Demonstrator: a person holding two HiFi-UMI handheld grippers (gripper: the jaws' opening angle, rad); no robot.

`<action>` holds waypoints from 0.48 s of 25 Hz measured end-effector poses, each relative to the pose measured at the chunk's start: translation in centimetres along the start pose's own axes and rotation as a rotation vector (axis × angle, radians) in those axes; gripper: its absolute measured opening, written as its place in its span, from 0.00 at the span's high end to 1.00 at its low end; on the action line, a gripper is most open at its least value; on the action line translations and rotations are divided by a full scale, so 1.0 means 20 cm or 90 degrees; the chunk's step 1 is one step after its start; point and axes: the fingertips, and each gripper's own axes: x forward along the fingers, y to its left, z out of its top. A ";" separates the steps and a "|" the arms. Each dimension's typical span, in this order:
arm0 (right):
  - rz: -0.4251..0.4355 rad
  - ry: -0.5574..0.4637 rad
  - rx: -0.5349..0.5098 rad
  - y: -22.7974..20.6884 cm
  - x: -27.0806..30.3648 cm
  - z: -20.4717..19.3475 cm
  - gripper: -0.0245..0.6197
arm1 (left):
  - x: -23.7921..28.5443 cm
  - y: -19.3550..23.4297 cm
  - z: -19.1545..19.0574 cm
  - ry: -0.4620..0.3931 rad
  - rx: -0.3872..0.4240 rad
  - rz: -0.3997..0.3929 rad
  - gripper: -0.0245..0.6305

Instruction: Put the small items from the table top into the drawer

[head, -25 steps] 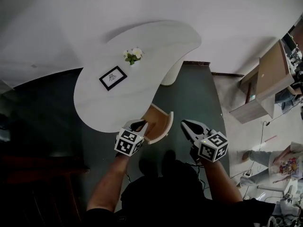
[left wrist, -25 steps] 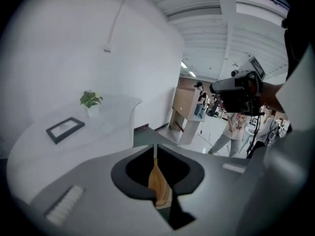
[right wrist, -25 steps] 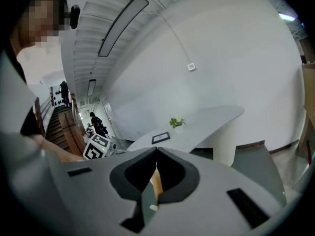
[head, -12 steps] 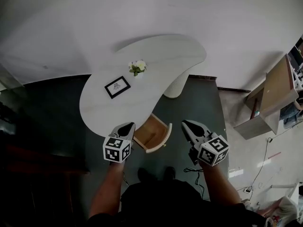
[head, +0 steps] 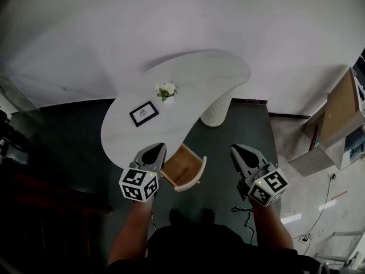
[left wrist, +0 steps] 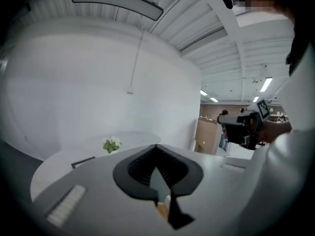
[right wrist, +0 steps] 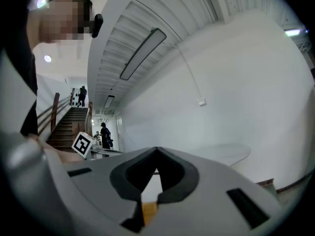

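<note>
Left gripper (head: 156, 148) and right gripper (head: 237, 149) are closed, empty; table (head: 191, 90) covers part of drawer (head: 183, 168).

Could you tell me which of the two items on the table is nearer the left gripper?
The flat black-framed picture; the flower pot stands farther from the left gripper.

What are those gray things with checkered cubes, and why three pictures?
A person holds two grabbing tools, one in each hand: the left gripper and the right gripper. Both are shut and hold nothing. The cubes are parts of them. The head view comes from a camera on the person's head, looking down. The other two come from cameras riding on each gripper. On the white table are flowers and a picture frame. Below its edge a wooden drawer stands open.
</note>
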 end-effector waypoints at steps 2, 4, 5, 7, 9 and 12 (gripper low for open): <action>-0.011 0.002 -0.003 -0.03 -0.01 0.00 0.95 | -0.01 -0.04 0.04 -0.015 0.002 -0.017 0.95; -0.014 0.004 -0.007 -0.03 -0.02 0.00 0.95 | -0.02 -0.05 0.07 -0.026 0.013 -0.015 0.95; -0.011 0.003 -0.009 -0.03 -0.02 0.00 0.95 | -0.03 -0.05 0.09 -0.031 0.023 -0.005 0.95; -0.002 0.005 -0.013 0.00 -0.02 0.01 0.95 | -0.06 -0.05 0.12 -0.042 0.053 0.022 0.95; 0.005 0.007 -0.015 0.01 -0.02 0.01 0.95 | -0.09 -0.04 0.14 -0.052 0.068 0.040 0.95; 0.013 0.008 -0.017 0.04 -0.02 0.02 0.95 | -0.12 -0.06 0.15 -0.060 0.062 0.038 0.94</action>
